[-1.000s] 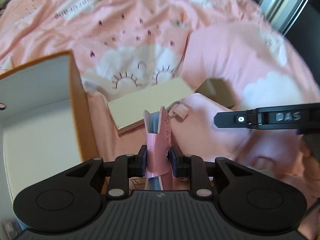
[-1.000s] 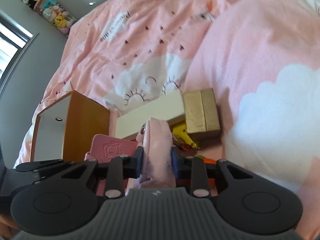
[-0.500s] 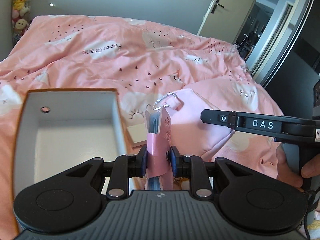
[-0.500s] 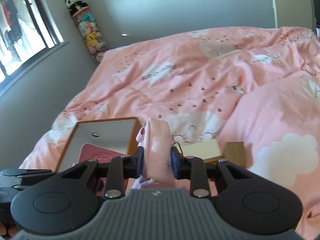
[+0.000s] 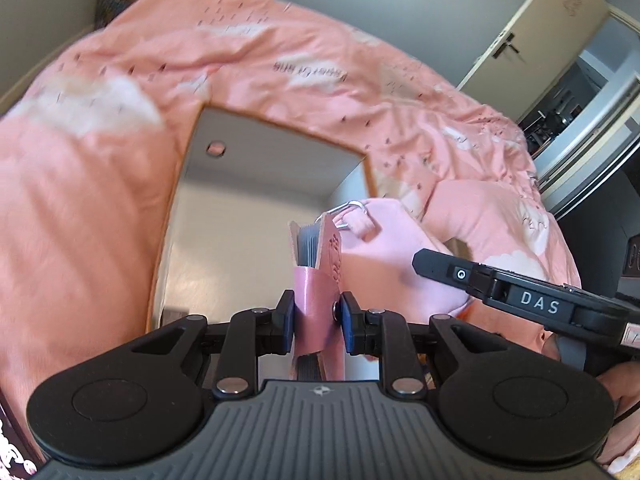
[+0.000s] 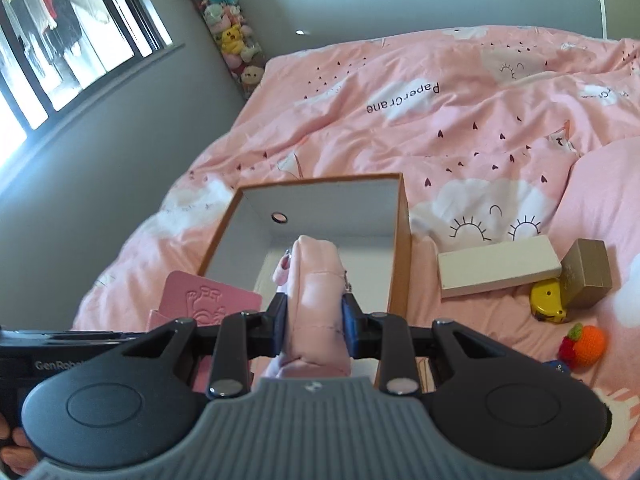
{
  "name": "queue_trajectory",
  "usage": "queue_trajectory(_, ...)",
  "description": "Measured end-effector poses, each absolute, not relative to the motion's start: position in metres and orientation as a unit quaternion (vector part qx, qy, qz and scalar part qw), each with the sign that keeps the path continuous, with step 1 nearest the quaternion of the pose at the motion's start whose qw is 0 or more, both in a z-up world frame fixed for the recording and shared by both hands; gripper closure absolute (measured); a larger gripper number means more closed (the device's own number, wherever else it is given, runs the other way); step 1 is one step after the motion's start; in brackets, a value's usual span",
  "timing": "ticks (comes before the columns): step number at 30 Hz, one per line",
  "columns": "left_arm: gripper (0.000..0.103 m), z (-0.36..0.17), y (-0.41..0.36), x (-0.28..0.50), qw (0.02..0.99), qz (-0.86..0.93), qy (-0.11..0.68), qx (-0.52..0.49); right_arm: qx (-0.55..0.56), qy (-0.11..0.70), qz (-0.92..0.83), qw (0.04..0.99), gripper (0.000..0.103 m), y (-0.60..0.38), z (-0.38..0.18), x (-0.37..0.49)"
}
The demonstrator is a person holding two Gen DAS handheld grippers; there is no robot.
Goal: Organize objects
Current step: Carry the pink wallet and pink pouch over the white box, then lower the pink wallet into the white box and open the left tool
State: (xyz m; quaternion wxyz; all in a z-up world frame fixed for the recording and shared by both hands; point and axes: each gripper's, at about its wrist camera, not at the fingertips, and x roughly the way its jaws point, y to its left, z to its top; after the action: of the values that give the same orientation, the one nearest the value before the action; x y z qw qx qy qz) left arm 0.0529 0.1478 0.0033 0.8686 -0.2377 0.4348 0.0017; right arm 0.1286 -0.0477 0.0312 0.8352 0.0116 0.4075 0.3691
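— Holding both loads over the open box (image 6: pixel 400 248): left tongs (image 5: pixel 317 316) clenched on the pink card holder (image 5: pixel 316 276), right tongs (image 6: pixel 314 314) clenched on the pink pouch (image 6: pixel 316 280).

— Nothing showing inside yet?

— Showing only bare floor. Lying out on the bed (image 6: pixel 460 132) beside it: white box (image 6: pixel 498 266), gold box (image 6: pixel 588 272), yellow toy (image 6: pixel 548 307), knitted fruit (image 6: pixel 584 342). Barely starting, seemingly.

White letters "DAS" mark the black right gripper (image 5: pixel 536 300) in the left wrist view. "GenRobo", cut off, shows on the left gripper (image 6: pixel 60 364) in the right wrist view. The pink duvet (image 6: pixel 460 128) carries "PaperCrane", upside down, on a white cloud near its middle.
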Motion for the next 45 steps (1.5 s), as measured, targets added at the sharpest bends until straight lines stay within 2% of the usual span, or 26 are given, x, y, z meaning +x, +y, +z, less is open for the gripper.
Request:
queue_trajectory(6,0.077,-0.034,0.149,0.054,0.849,0.015,0.478,-0.225,-0.021,0.422,0.359,0.832,0.073,-0.033,0.007,0.123)
queue_trajectory(11,0.078,-0.052,0.129,0.054,0.855,0.059,0.496,-0.141,-0.029,0.443,0.355,0.823,0.073,-0.026,-0.013,0.126)
queue_trajectory(22,0.076,-0.058,0.105,0.059,0.851,0.075,0.517,-0.057,-0.048,0.490,0.370,0.788,0.073,-0.006,-0.050,0.126)
queue_trajectory(32,0.073,-0.063,0.089,0.060,0.847,0.067,0.528,-0.011,-0.057,0.481,0.383,0.786,0.072,0.000,-0.053,0.122)
queue_trajectory(35,0.066,-0.063,0.092,0.058,0.848,0.066,0.525,-0.018,-0.059,0.480,0.383,0.787,0.072,0.000,-0.053,0.122)
queue_trajectory(37,0.054,-0.060,0.096,0.057,0.850,0.062,0.522,-0.031,-0.063,0.479,0.383,0.787,0.072,-0.001,-0.054,0.120)
queue_trajectory(40,0.047,-0.050,0.107,0.050,0.859,0.051,0.506,-0.057,-0.070,0.476,0.383,0.788,0.072,-0.001,-0.054,0.120)
queue_trajectory(45,0.046,-0.039,0.124,0.042,0.863,0.031,0.497,-0.088,-0.060,0.480,0.385,0.786,0.072,-0.002,-0.053,0.122)
